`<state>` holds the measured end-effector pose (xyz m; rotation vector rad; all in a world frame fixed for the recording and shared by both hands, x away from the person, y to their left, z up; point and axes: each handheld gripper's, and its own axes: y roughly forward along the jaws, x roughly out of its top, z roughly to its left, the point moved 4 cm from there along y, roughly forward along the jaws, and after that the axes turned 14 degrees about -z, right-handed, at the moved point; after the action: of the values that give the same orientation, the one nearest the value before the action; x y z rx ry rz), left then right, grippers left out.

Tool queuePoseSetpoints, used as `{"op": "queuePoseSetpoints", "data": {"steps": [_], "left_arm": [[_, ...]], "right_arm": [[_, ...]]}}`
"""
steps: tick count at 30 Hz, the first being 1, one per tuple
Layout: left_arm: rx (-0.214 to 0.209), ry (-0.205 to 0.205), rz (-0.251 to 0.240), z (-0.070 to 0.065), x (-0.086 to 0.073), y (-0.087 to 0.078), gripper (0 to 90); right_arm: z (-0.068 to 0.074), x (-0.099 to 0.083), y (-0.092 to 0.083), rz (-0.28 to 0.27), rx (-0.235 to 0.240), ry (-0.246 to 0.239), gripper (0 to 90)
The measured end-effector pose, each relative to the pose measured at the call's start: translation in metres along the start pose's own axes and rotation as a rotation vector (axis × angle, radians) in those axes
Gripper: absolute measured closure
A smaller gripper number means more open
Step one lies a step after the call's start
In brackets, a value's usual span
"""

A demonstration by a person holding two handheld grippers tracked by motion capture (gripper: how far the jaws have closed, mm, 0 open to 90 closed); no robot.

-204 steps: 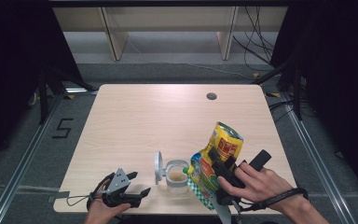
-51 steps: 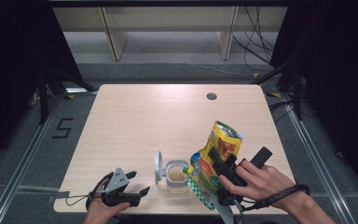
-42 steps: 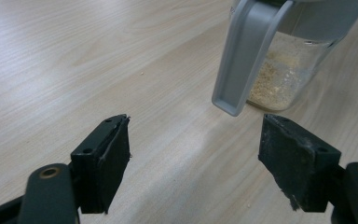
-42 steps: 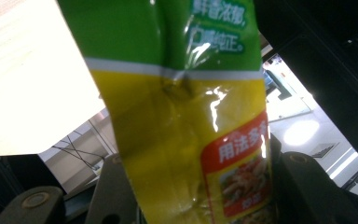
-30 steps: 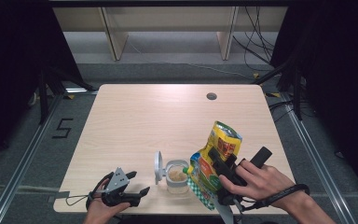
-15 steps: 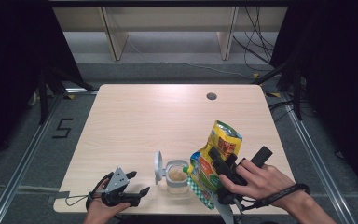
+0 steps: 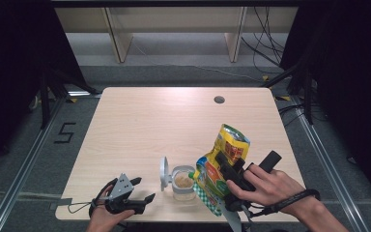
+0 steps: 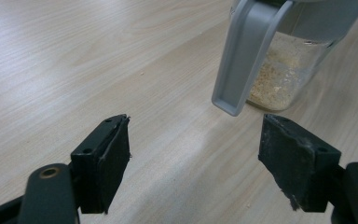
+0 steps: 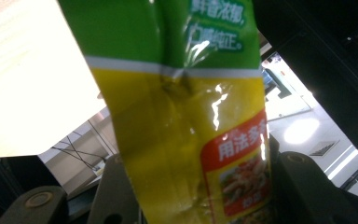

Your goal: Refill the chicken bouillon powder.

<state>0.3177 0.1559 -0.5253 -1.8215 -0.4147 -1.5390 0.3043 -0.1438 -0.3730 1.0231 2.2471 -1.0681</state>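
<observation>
Right gripper (image 7: pixel 232 174) clamps yellow-green pouch (image 7: pixel 222 166), tilted over open clear jar (image 7: pixel 183 181) of beige powder at table (image 7: pixel 174 121) front edge. Left gripper (image 7: pixel 135 195) rests spread wide, empty, just left of jar's raised lid (image 7: pixel 164 171).

Not much moved here tbh. The crinkly yellow-and-green foil pouch (image 7: pixel 223 168) clamped in the right hand-held gripper (image 7: pixel 228 170) has tipped a touch further toward the small clear plastic jar with the flipped-open grey lid (image 7: pixel 182 177): its top corner now sits slightly lower and more to the left than a few seconds back. The right hand (image 7: pixel 265 185) shifted along with it by about the same tiny amount. It's a really subtle drift, easy to miss between shots.
</observation>
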Motion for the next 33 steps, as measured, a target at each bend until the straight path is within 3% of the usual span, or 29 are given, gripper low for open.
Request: {"op": "queuePoseSetpoints", "data": {"steps": [33], "left_arm": [[0.003,-0.008,-0.007,0.0002,-0.0001,0.0005,24.2]], "right_arm": [[0.0013,-0.0018,-0.0001,-0.003,-0.009,0.009,60.6]]}}
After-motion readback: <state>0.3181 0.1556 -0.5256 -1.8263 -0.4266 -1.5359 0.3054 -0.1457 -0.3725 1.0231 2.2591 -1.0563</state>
